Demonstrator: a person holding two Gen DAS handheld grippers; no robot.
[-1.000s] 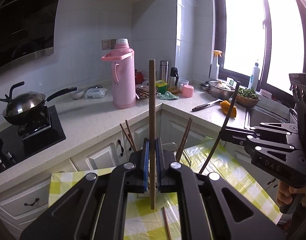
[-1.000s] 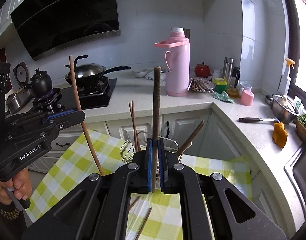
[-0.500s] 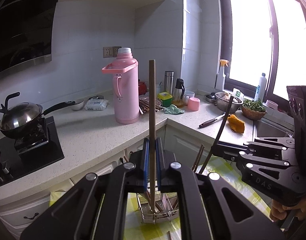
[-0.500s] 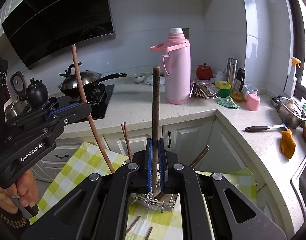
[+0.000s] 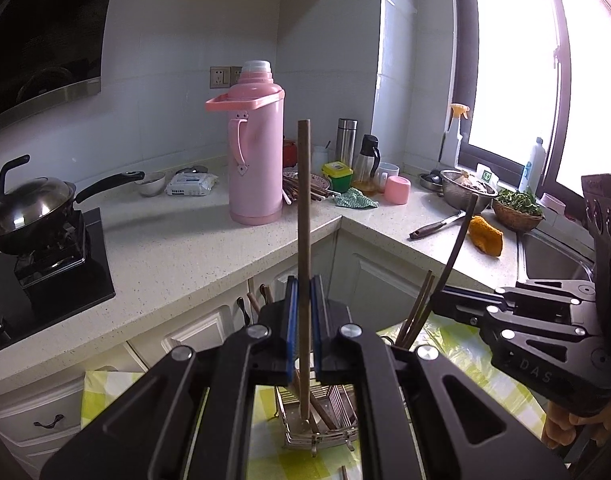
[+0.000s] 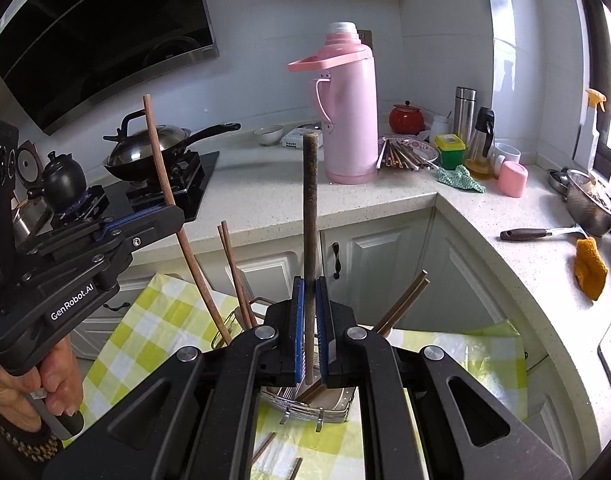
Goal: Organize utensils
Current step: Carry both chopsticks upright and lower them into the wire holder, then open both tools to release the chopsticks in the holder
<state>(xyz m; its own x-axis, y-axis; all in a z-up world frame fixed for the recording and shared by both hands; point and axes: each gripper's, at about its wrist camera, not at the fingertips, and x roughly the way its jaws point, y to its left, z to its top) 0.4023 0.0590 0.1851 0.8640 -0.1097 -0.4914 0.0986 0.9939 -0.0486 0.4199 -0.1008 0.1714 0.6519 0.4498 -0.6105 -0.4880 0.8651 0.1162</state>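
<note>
Left gripper (image 5: 304, 328) was clamped on an upright chopstick (image 5: 304, 240) above the wire rack (image 5: 317, 432). Right gripper (image 6: 310, 332) likewise gripped a darker chopstick (image 6: 310, 208) over the rack on the checked cloth (image 6: 153, 320)

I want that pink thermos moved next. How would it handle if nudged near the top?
The thermos stands tall on a narrow base, so a high push would probably tip it rather than slide it. Its smooth plastic wall looks slippery for the pads; the handle seems the safer hold. How full or heavy it is, I can't tell.
</note>
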